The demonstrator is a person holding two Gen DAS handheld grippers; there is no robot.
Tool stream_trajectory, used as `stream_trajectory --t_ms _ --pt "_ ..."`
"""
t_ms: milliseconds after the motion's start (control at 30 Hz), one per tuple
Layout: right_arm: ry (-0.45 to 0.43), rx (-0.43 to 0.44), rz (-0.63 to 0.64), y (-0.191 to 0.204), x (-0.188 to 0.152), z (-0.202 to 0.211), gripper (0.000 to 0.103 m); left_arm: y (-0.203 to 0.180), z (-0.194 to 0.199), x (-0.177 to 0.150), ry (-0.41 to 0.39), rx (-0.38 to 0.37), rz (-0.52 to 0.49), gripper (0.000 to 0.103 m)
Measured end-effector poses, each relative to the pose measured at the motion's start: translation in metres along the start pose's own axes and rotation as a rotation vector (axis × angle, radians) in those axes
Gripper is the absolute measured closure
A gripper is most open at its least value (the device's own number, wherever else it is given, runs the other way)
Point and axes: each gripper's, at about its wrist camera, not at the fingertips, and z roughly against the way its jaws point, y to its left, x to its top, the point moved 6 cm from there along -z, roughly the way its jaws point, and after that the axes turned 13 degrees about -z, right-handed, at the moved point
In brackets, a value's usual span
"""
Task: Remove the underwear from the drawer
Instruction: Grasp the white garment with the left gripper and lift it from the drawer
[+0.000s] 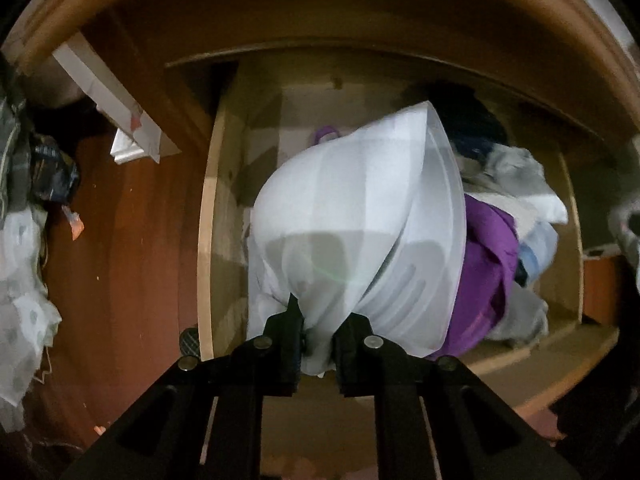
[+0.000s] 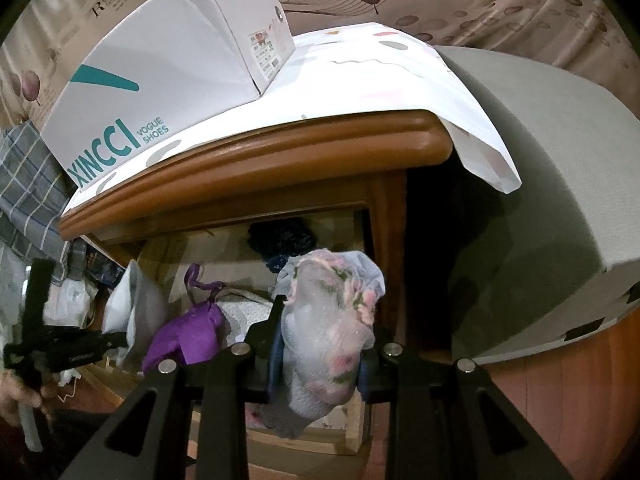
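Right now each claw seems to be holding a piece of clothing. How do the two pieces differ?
The white garment in the left gripper is plain and smooth, billowing into broad folds; the floral garment in the right gripper is patterned with pink flowers, textured and bunched small. The white one looks bigger. Both are pinched between closed fingers above the open drawer.

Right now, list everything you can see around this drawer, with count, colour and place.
white garment: one, white, pinched in the left tool above the drawer
floral garment: one, pale with pink flowers, pinched in the right tool
purple garment: one, purple, in the drawer
dark garment: one, navy, at the drawer's back
drawer: one, pale wood, pulled open
shoe box: one, white with teal print, on the cabinet top
cabinet top: one, brown wood, cloth-covered
left tool: black, shut
right tool: black, shut
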Motion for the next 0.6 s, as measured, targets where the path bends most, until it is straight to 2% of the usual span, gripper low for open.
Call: stream_trajectory --t_ms 67,133,167,267,333,400,467,600 --pt "0.007 0.000 -0.003 0.000 -0.001 -0.001 0.075 0.003 -0.004 0.004 0.007 0.018 0.015 0.077" --pt "0.012 0.005 -0.006 0.000 -0.001 -0.002 0.075 0.003 -0.005 0.006 0.005 0.032 0.022 0.069" --pt "0.013 0.006 -0.007 0.001 -0.001 -0.003 0.075 0.005 -0.007 0.009 0.007 0.049 0.037 0.061" --pt "0.013 0.007 -0.004 0.002 -0.001 -0.003 0.075 0.009 -0.011 0.016 0.006 0.077 0.057 0.052" --pt "0.015 0.005 -0.001 0.002 -0.001 -0.004 0.075 0.009 -0.014 0.021 0.003 0.070 0.061 0.051" --pt "0.021 0.005 -0.004 0.002 -0.001 -0.005 0.075 0.010 -0.015 0.024 0.005 0.079 0.067 0.046" --pt "0.021 0.005 -0.005 0.002 -0.001 -0.005 0.075 0.012 -0.018 0.028 0.012 0.123 0.065 0.034" --pt "0.025 0.008 -0.009 0.003 -0.002 -0.007 0.075 0.014 -0.025 0.032 0.038 0.136 0.071 0.027"
